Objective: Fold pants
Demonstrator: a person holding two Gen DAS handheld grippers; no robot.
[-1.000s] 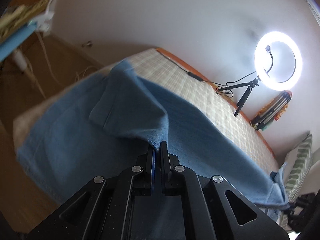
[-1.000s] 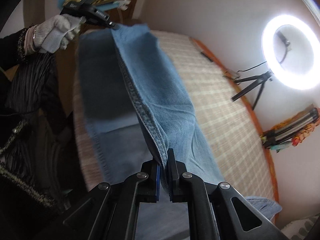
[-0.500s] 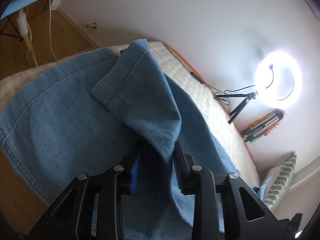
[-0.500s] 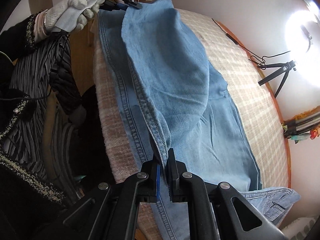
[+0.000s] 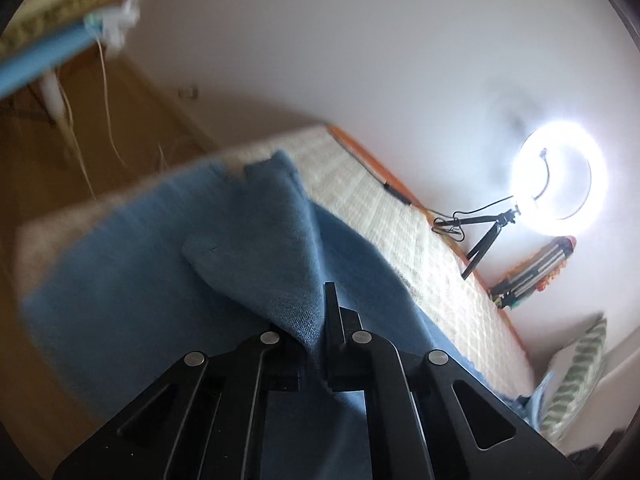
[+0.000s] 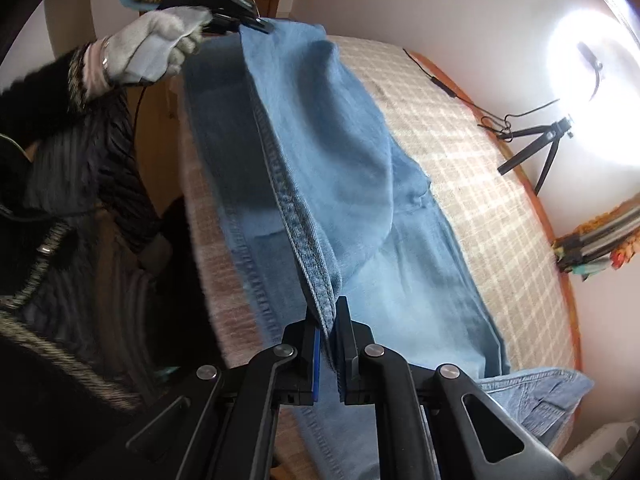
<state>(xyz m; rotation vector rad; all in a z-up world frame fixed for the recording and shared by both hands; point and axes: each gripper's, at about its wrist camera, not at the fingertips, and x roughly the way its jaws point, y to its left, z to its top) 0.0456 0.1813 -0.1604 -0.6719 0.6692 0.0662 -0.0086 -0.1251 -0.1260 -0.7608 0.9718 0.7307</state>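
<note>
Blue denim pants [image 6: 352, 184] lie lengthwise on a checked bedspread [image 6: 460, 148]; one leg is lifted over the other. My right gripper [image 6: 328, 320] is shut on the stitched side seam of the lifted leg. My left gripper [image 5: 316, 320] is shut on the hem end of that leg [image 5: 260, 240]; it also shows in the right wrist view [image 6: 256, 24], held by a gloved hand [image 6: 156, 48] at the far end. The waist part [image 6: 532, 400] lies at the lower right.
A lit ring light [image 5: 560, 188] on a small tripod stands on the bed's far edge by the wall. A patterned pillow [image 5: 576, 376] lies at the right. The person's dark sleeve and body [image 6: 72, 208] stand left of the bed. Wooden floor [image 5: 80, 152] lies beyond the bed end.
Half a second ago the left jaws stood apart around the hem; now they are closed on it. The left end of the leg is lifted again. The right gripper keeps its hold.
</note>
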